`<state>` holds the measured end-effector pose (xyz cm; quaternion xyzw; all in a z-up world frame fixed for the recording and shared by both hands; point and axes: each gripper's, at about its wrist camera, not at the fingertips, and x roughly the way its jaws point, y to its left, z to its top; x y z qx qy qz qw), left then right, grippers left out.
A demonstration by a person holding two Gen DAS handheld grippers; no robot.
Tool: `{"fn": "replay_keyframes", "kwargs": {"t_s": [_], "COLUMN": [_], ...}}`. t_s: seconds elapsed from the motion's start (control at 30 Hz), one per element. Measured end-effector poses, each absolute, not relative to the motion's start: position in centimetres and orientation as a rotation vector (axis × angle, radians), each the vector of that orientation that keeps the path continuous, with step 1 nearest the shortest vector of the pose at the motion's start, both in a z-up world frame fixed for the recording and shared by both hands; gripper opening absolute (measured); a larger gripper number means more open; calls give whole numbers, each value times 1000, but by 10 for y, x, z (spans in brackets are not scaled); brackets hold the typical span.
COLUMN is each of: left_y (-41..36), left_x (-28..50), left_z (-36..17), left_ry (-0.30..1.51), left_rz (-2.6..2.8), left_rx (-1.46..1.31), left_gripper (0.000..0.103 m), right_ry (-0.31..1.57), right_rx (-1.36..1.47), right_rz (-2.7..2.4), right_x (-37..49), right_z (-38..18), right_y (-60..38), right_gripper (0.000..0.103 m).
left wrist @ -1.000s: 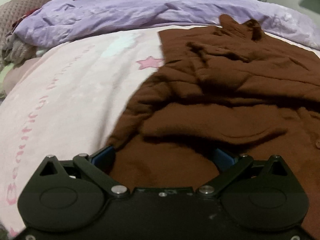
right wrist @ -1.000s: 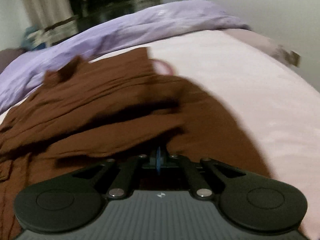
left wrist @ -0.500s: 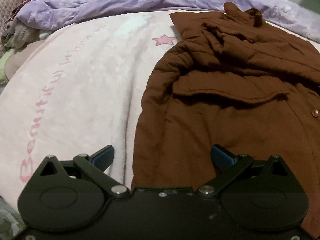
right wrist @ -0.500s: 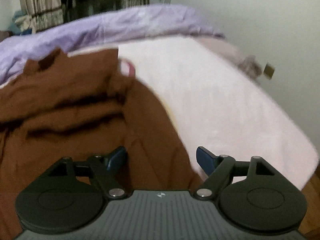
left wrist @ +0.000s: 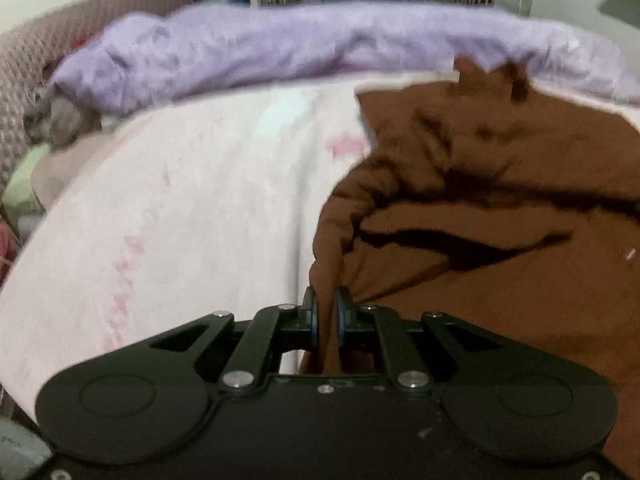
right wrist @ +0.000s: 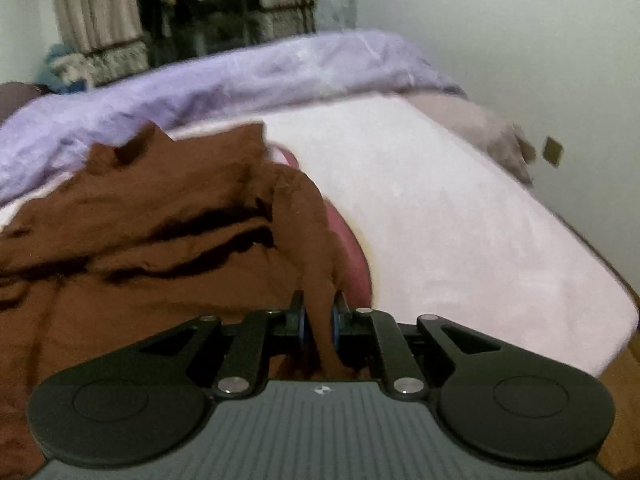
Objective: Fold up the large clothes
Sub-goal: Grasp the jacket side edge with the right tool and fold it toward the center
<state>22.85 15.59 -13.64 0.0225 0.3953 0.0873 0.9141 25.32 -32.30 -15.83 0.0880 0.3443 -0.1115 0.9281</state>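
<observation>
left gripper (left wrist: 326, 312) is clamping a bunched fold at the near left edge of the brown garment (left wrist: 500, 216), pads pressing cloth from both sides, fabric pulling taut in creases out of the pinch; right gripper (right wrist: 318, 316) is doing the same at the garment's near right edge (right wrist: 160, 216), jaws closing in on a ridge of cloth that is running up between them, pads already touching it on both sides; garment itself is lying rumpled across the pink bedsheet (left wrist: 180, 216), bulk of it sitting between the two pinch points and stretching away from them, deep dark folds crossing its middle, a small pale button (left wrist: 630, 255) showing on the garment's right part in the left wrist view; just right of the garment's right edge a darker pink patch (right wrist: 352, 256) is showing against the sheet, can't tell what it is; left of the garment the sheet is carrying faint pink lettering and a star print (left wrist: 346, 146); beyond the garment's far end a lilac duvet (left wrist: 280, 48) is lying bunched along the bed, garment's far tip touching or overlapping it; left of the duvet a knitted mauve cushion (left wrist: 24, 64) is resting; behind the duvet, curtains (right wrist: 96, 4) are hanging
</observation>
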Motion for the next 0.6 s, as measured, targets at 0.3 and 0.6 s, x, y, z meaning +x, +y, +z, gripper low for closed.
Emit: {"fn": "replay_keyframes", "kwargs": {"t_s": [0.3, 0.6], "left_y": [128, 133], "left_x": [224, 194], "left_z": [-148, -139], "left_ry": [811, 897], "left_rz": [268, 250], "left_rx": [160, 138], "left_gripper": [28, 65], "right_ry": [664, 690], "right_rx": [79, 207], "right_rz": [-278, -210], "right_x": [244, 193], "right_z": [-169, -164], "right_y": [-315, -352], "right_gripper": [50, 79]}}
